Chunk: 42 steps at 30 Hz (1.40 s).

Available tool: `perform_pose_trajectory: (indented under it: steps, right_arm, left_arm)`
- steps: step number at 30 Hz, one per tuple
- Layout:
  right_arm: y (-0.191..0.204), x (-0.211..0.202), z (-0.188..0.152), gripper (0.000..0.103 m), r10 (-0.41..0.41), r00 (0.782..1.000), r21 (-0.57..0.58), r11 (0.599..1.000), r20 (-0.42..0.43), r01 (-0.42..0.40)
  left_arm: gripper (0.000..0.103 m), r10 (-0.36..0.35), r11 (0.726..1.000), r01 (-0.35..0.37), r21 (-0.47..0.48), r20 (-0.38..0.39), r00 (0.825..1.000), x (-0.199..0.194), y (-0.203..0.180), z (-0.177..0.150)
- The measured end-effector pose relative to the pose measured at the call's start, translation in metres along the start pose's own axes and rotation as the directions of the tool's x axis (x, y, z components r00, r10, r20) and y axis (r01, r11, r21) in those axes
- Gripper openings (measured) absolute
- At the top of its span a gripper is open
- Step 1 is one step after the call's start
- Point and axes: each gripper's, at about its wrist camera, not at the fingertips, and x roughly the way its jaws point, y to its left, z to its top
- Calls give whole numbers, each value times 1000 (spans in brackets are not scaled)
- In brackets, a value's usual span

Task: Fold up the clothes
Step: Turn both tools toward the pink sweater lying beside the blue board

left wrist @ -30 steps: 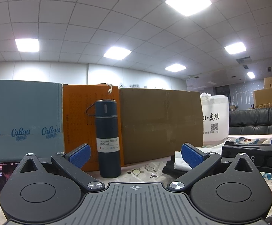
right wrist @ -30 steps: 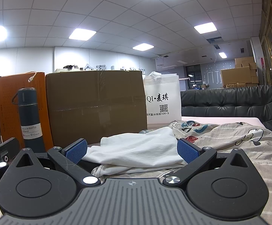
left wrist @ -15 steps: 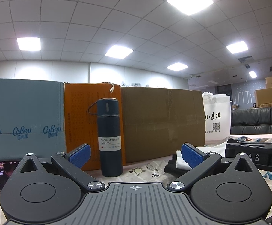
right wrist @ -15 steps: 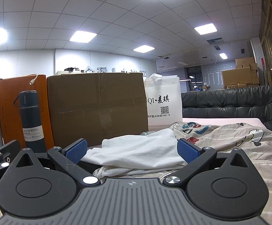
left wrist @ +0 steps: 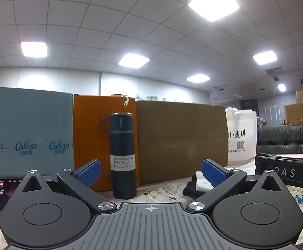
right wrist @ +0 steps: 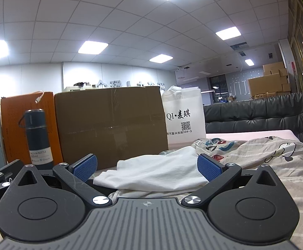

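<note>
A crumpled white garment (right wrist: 157, 173) lies on the patterned bedsheet (right wrist: 276, 156), over a dark garment edge. My right gripper (right wrist: 147, 167) is open and empty, its blue pads on either side of the white garment, low over it. In the left wrist view the same white and dark clothes (left wrist: 195, 184) show just behind the right blue pad. My left gripper (left wrist: 150, 171) is open and empty, pointing at a dark blue vacuum bottle (left wrist: 123, 156). The right gripper's body (left wrist: 287, 170) shows at the left view's right edge.
A brown cardboard box (left wrist: 182, 139), an orange box (left wrist: 91, 129) and a blue-grey box (left wrist: 26, 133) stand in a row behind. A white printed bag (right wrist: 182, 116) stands right of the brown box. A phone (left wrist: 1, 189) leans at far left. A black sofa (right wrist: 266, 112) lies behind.
Both views have shifted slightly: the bottle and boxes sit a little further right in the left view. Both grippers stay open and hold nothing.
</note>
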Motion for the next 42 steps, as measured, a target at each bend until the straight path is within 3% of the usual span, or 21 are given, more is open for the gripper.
perform_pose_trajectory:
  steps: [10, 16, 27, 32, 42]
  right_arm:
    - [-11, -1, 3, 103, 45, 999, 82, 996, 9, -45]
    - [-25, -9, 5, 103, 103, 994, 184, 977, 48, -110]
    - [-29, -39, 5, 103, 176, 962, 208, 953, 208, -219]
    - [-19, -49, 9, 103, 217, 963, 169, 955, 163, -244]
    - [7, -80, 22, 103, 219, 976, 122, 968, 17, -220]
  left_arm:
    - [103, -22, 999, 21, 34, 40, 999, -11, -4, 7]
    - [103, 21, 995, -30, 91, 97, 995, -32, -11, 20]
    - [103, 149, 987, -153, 48, 74, 986, -71, 8, 31]
    - [103, 185, 982, -187, 19, 74, 980, -92, 23, 39]
    - [103, 205, 978, -209, 20, 115, 972, -128, 42, 56]
